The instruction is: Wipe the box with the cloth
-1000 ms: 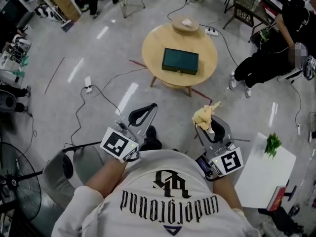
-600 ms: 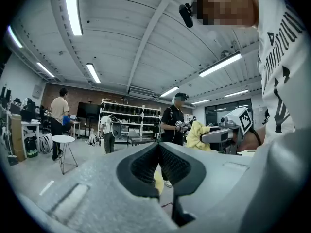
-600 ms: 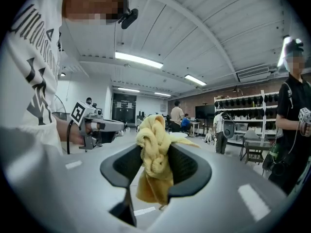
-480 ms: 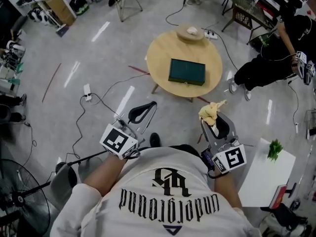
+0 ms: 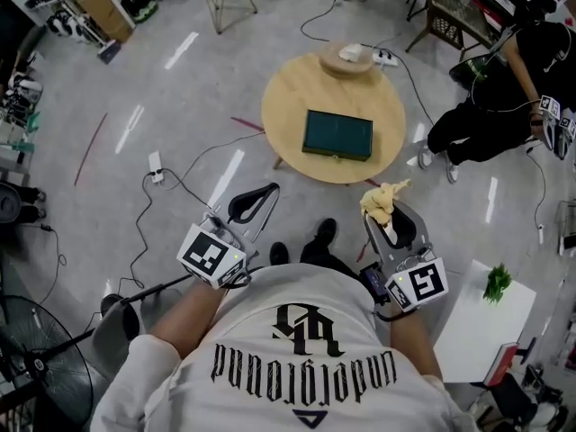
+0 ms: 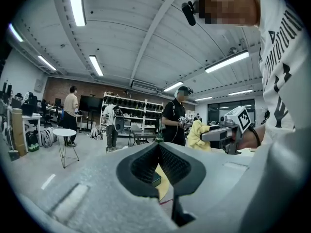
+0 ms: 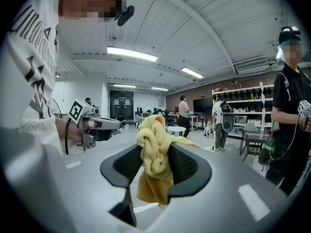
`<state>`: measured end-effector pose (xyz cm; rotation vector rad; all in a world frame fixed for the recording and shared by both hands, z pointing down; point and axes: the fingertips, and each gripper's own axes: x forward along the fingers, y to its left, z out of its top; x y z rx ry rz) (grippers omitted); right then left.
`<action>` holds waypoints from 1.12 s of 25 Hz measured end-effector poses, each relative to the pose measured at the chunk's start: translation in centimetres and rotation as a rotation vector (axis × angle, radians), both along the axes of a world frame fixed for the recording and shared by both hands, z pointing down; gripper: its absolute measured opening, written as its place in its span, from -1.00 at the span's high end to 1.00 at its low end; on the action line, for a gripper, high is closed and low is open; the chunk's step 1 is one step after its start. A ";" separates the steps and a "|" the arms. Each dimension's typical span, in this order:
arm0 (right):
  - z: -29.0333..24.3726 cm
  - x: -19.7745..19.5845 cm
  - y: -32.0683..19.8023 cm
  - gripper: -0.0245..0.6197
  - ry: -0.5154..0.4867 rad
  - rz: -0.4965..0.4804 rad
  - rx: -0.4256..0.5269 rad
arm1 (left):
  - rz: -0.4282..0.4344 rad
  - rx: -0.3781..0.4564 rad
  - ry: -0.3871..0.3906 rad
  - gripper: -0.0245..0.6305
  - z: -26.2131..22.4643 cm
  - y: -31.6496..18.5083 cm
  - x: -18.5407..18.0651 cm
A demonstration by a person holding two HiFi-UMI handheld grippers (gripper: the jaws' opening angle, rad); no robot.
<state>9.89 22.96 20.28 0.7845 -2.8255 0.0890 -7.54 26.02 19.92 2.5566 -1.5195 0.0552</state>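
Shirt (image 5: 306,365) print reads "underground", upside down in head view. Black-and-white square marker on each gripper cube. Left gripper (image 5: 266,190): tips together, empty. Right gripper (image 5: 385,216): clamped on bunched yellow cloth (image 5: 379,202). Only head view shows whole dark green box (image 5: 337,134), flat on round wooden table (image 5: 279,106), well ahead of both grippers. Gripper views show ceiling lights, shelves, standing people.

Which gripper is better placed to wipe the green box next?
Right. The right gripper is shut on the yellow cloth and points toward the box on the round table. The left gripper is shut and holds nothing.
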 end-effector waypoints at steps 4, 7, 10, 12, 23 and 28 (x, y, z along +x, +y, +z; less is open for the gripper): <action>0.6 1.0 -3.8 0.42 0.002 -0.019 -0.013 | -0.026 -0.016 -0.006 0.91 0.5 -2.9 0.6; 1.2 1.7 -6.4 0.42 0.011 -0.043 -0.016 | -0.044 -0.027 -0.012 0.91 1.0 -5.2 1.1; 2.0 2.5 -9.2 0.42 0.021 -0.064 -0.012 | -0.060 -0.033 -0.017 0.91 1.7 -7.8 1.8; 2.5 3.3 -11.5 0.41 0.029 -0.076 -0.013 | -0.069 -0.041 -0.019 0.91 2.2 -9.9 2.6; 4.8 5.9 -17.7 0.40 0.060 -0.181 -0.040 | -0.125 -0.092 -0.011 0.91 5.0 -15.9 5.1; 6.3 4.9 -20.3 0.39 0.095 -0.182 -0.062 | -0.128 -0.121 -0.017 0.90 6.4 -18.2 3.9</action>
